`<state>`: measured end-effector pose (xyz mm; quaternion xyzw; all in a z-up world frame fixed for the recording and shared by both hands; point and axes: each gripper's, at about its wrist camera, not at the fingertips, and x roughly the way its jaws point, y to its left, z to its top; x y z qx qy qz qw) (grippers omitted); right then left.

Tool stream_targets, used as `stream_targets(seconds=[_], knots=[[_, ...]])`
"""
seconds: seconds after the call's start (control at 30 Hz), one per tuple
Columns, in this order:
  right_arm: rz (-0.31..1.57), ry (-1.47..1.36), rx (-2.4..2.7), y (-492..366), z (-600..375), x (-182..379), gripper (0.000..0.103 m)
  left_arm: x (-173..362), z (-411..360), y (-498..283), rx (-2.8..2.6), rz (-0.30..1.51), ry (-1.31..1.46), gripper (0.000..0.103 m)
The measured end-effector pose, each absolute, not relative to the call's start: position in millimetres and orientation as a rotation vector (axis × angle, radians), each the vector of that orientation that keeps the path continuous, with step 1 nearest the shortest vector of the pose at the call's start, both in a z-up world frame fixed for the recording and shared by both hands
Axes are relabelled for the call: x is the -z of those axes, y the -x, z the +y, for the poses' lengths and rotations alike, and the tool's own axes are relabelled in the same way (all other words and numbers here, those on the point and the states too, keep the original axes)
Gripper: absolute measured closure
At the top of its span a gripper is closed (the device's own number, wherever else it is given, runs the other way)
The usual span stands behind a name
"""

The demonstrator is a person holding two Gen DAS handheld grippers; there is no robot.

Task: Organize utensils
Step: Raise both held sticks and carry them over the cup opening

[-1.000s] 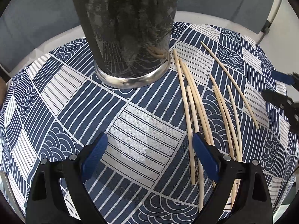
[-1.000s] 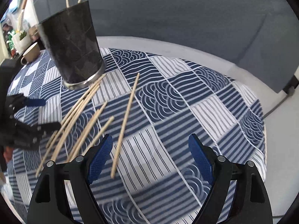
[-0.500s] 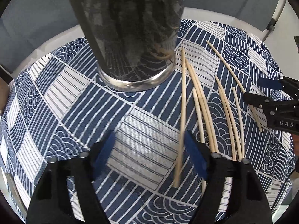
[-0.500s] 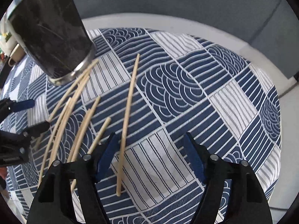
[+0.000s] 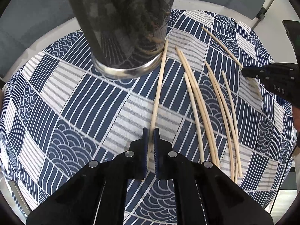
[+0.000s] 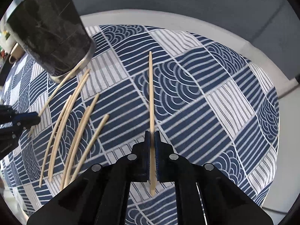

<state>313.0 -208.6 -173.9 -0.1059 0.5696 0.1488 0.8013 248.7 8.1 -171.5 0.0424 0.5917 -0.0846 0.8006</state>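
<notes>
Our left gripper (image 5: 151, 131) and right gripper (image 6: 152, 134) have just been closing, and each set of jaws now pinches one chopstick (image 5: 158, 86). Between them, six chopsticks (image 6: 78, 120) lie loose on the surface; beyond stands the holder (image 5: 123, 30), so most remains.

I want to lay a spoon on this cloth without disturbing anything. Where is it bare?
Bare tablecloth lies right of the chopstick that the right gripper holds. More bare cloth sits left of the dark holder. Loose chopsticks crowd the stretch between the grippers.
</notes>
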Motion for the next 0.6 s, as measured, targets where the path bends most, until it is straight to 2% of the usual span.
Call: stream_targets(seconds=[0.3, 0.6], knots=[[1.188, 0.183, -0.307, -289.1, -240.6, 143.7, 0.098, 162.7, 29.9, -219.4, 0.151, 1.289, -0.038, 0.097], [1.106, 0.162, -0.339, -277.5, -246.2, 99.3, 0.098, 111.0, 74.6, -185.9, 0.034, 1.202, 0.005, 0.098]])
